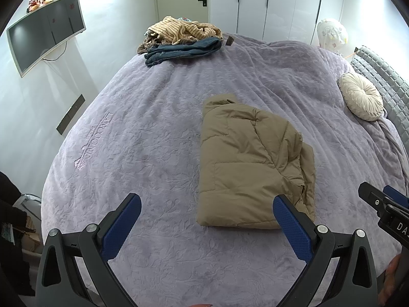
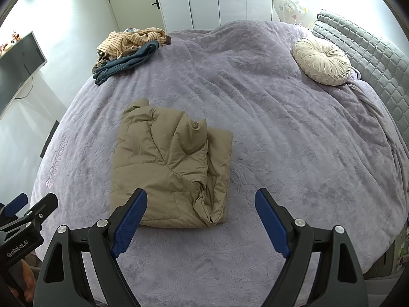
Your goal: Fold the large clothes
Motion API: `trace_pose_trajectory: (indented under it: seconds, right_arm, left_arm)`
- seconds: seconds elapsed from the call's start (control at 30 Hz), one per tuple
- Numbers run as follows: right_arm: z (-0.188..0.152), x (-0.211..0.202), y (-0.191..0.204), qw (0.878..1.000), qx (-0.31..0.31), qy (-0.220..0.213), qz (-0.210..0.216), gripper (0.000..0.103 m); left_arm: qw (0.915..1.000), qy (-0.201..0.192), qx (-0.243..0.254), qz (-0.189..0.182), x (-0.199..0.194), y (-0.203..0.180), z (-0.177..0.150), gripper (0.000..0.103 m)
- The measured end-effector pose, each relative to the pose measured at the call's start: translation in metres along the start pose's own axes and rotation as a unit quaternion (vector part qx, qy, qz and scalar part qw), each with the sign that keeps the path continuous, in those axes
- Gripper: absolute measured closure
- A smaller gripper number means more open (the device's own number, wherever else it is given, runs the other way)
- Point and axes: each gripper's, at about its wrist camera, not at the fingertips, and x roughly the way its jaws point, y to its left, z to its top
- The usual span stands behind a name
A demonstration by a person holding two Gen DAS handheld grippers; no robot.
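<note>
A tan padded jacket (image 1: 250, 163) lies folded into a thick rectangle on the lavender bedspread (image 1: 143, 138); it also shows in the right wrist view (image 2: 168, 168). My left gripper (image 1: 207, 202) is open and empty, held above the bed in front of the jacket's near edge, its right finger over the jacket's near corner. My right gripper (image 2: 200, 197) is open and empty, just short of the jacket's near right corner. Each gripper shows at the edge of the other's view: the right gripper (image 1: 383, 204) and the left gripper (image 2: 23, 209).
A pile of clothes (image 1: 181, 38) with striped fabric and blue jeans lies at the far left of the bed. A round cream cushion (image 2: 322, 61) lies by the grey quilted headboard (image 2: 370, 58). A television (image 1: 43, 33) hangs on the left wall. White wardrobe doors (image 1: 268, 2) stand behind.
</note>
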Motion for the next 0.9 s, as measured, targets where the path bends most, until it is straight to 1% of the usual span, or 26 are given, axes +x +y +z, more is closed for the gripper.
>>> trace_pose_trajectory:
  seconds: [0.33, 0.53, 0.67, 0.8, 0.9]
  right_arm:
    - [-0.0009, 0.0015, 0.0019, 1.000, 0.002, 0.003, 0.002, 0.015]
    - [-0.0008, 0.0026, 0.0036, 1.000, 0.001, 0.003, 0.001, 0.015]
    - [0.0004, 0.0052, 0.0059, 1.000, 0.002, 0.005, 0.002, 0.015]
    - [0.0004, 0.0053, 0.0060, 1.000, 0.003, 0.005, 0.002, 0.015]
    - [0.0009, 0.0062, 0.0054, 1.000, 0.003, 0.006, 0.003, 0.015]
  left_arm:
    - [0.9999, 0.001, -0.009, -0.006, -0.0005, 0.0002, 0.0034, 0.000]
    - [1.0000, -0.005, -0.005, -0.001, -0.0019, -0.0019, 0.0027, 0.000]
    - [0.9999, -0.008, -0.008, -0.004, -0.0037, -0.0024, 0.0020, 0.000]
    - [0.9999, -0.015, 0.003, 0.001, -0.0053, -0.0049, 0.0025, 0.000]
    - [0.9999, -0.012, 0.002, -0.003, -0.0051, -0.0058, 0.0027, 0.000]
